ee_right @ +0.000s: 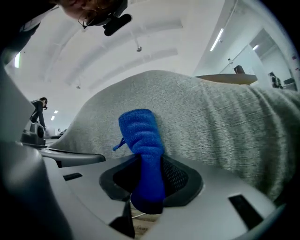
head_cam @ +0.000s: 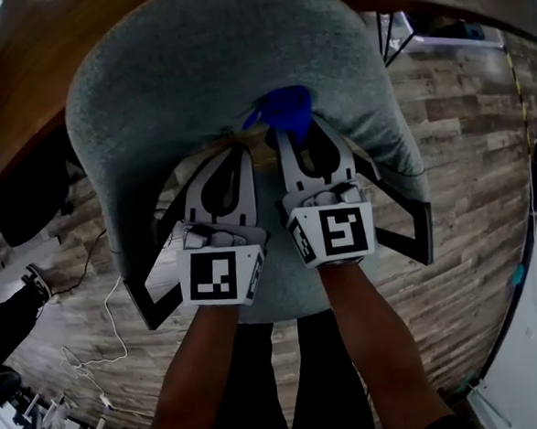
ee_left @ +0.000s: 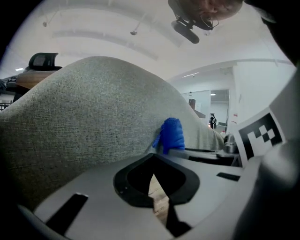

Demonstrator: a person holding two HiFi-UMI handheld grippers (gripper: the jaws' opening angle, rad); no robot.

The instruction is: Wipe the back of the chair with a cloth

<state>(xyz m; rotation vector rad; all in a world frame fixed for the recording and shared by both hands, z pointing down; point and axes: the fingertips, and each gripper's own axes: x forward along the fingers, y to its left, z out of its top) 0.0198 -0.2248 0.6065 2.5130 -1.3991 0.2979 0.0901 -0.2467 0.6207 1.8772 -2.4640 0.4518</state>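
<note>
The grey fabric chair back (head_cam: 195, 77) curves in front of both grippers; it also fills the left gripper view (ee_left: 84, 117) and the right gripper view (ee_right: 215, 117). My right gripper (head_cam: 292, 132) is shut on a blue cloth (head_cam: 284, 110), whose bunched end presses against the fabric near the middle of the back. In the right gripper view the cloth (ee_right: 139, 133) stands up out of the shut right gripper (ee_right: 147, 159). My left gripper (head_cam: 244, 154) sits just left of it, shut with nothing in it, its tips (ee_left: 156, 158) close to the fabric. The blue cloth (ee_left: 171, 135) shows to the right in the left gripper view.
Black armrests (head_cam: 406, 218) (head_cam: 151, 300) stick out on both sides of the chair. A curved wooden tabletop (head_cam: 28, 61) lies beyond it. The wood-plank floor (head_cam: 466, 149) carries a white cable (head_cam: 104, 349) at left. A black office chair (head_cam: 24, 198) and a person's shoe (head_cam: 35, 285) are at far left.
</note>
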